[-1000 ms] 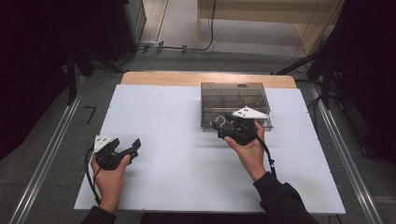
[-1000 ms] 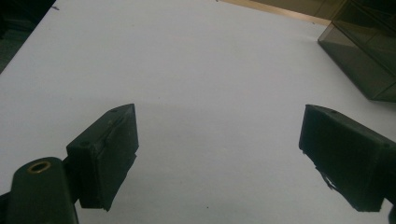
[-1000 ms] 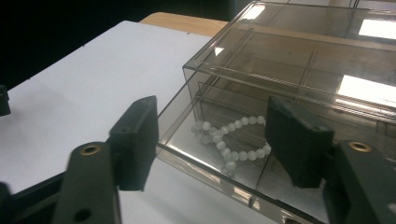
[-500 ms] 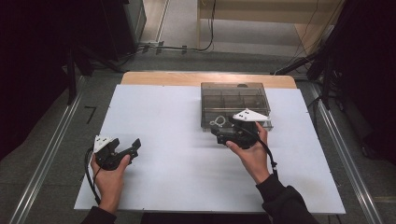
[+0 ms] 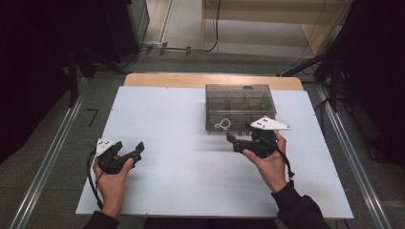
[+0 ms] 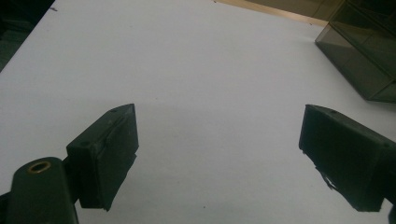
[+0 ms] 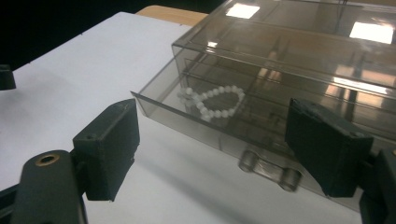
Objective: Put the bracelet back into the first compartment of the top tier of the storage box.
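The bead bracelet (image 7: 212,101) already lies in the pulled-out drawer (image 7: 201,123) of the plastic box (image 5: 240,106), far right on the desk (image 5: 176,143). The right gripper (image 5: 234,140) waits just before it, fingers wide apart and empty; closing the drawer seems left. The left gripper (image 5: 133,151), also wide apart and empty, rests near left.

The right gripper (image 5: 234,141) now sits farther back from the smoky clear box (image 5: 240,106) than a second ago, drawn toward the near edge of the table (image 5: 181,191). Earlier its jaws lay over the box's near left corner, right at the white bead loop (image 5: 222,125); now they stand just off the box's near wall, spread apart with nothing between them, and the bead loop shows uncovered in the near left compartment. The person's right hand (image 5: 267,164) has come back with it, toward the near edge.
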A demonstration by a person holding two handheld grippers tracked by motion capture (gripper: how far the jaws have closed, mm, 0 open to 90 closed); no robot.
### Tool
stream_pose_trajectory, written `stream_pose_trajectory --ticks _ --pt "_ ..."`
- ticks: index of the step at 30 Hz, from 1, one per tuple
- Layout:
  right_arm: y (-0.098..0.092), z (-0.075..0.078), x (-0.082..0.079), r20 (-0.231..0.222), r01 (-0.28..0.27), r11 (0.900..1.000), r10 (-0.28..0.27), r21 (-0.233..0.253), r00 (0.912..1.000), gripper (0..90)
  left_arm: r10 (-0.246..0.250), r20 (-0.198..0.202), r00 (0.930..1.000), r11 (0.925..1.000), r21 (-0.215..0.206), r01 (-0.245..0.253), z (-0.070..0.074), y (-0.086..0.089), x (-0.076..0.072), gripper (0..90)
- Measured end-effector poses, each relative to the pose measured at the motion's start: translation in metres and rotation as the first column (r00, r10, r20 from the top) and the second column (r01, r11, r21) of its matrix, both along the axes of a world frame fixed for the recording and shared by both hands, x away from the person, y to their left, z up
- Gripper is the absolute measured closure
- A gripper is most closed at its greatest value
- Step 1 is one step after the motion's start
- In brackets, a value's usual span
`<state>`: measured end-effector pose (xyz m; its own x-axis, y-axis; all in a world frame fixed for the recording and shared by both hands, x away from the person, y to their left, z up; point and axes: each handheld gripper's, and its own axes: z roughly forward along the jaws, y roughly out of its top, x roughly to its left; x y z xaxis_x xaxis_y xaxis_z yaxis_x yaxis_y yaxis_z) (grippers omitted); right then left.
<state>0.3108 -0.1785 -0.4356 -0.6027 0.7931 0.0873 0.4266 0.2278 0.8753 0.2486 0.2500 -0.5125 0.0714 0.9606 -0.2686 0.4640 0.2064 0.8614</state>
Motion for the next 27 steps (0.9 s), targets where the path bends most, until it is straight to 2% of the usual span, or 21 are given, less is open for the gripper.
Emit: stream_pose_trajectory --ticks 3,14,21,27 --pt "-0.009 -0.002 -0.002 -0.013 0.012 1.000 -0.012 0.006 0.9999 17.2 -0.001 0.001 1.0000 1.0000 -0.001 0.001 0.000 0.000 0.000 12.6" --pt "-0.052 -0.011 -0.017 -0.016 0.087 0.996 -0.087 -0.005 0.9961 17.2 0.001 0.002 1.0000 1.0000 0.000 -0.001 0.000 -0.001 0.000 12.6" --pt "-0.086 -0.022 -0.031 -0.033 0.154 0.988 -0.154 -0.017 0.9875 17.2 0.001 0.007 1.0000 1.0000 -0.006 -0.001 0.001 -0.001 0.000 12.6" --pt "-0.107 -0.030 -0.041 -0.043 0.201 0.979 -0.202 -0.024 0.9785 17.2 -0.011 0.021 0.9997 0.9995 -0.029 0.012 0.002 -0.004 -0.001 12.5"
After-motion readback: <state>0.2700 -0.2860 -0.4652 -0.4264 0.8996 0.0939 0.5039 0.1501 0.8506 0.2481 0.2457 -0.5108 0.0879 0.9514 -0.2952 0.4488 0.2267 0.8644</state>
